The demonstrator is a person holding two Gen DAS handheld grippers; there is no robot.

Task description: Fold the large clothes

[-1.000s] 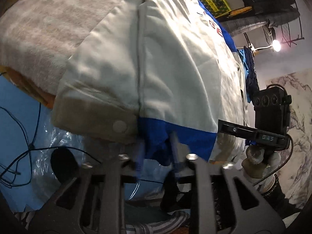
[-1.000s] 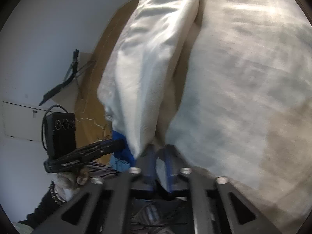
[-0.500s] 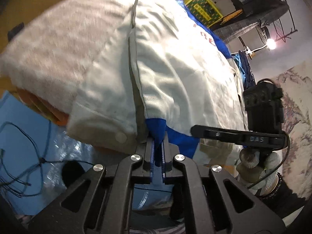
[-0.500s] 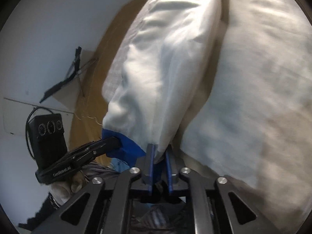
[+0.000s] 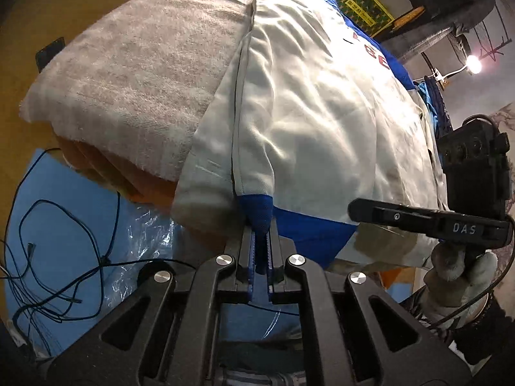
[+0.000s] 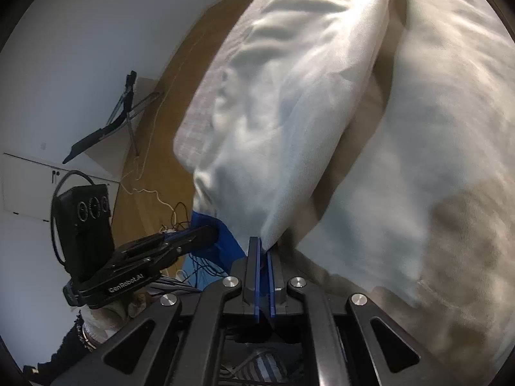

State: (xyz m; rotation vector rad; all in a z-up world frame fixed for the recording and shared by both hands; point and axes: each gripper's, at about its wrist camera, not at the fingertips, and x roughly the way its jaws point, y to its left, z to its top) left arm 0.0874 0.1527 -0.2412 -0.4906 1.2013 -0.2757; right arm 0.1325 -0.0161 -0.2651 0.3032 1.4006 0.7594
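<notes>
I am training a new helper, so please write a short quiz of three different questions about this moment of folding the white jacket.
1. True or false: the left claw is shut on the blue hem of the white jacket.
2. What does the right claw hold? A) white jacket cloth B) grey towel C) nothing
3. Fill in: beside the jacket lies a grey ____.

Key: 1 true; 2 A; 3 towel.
</notes>
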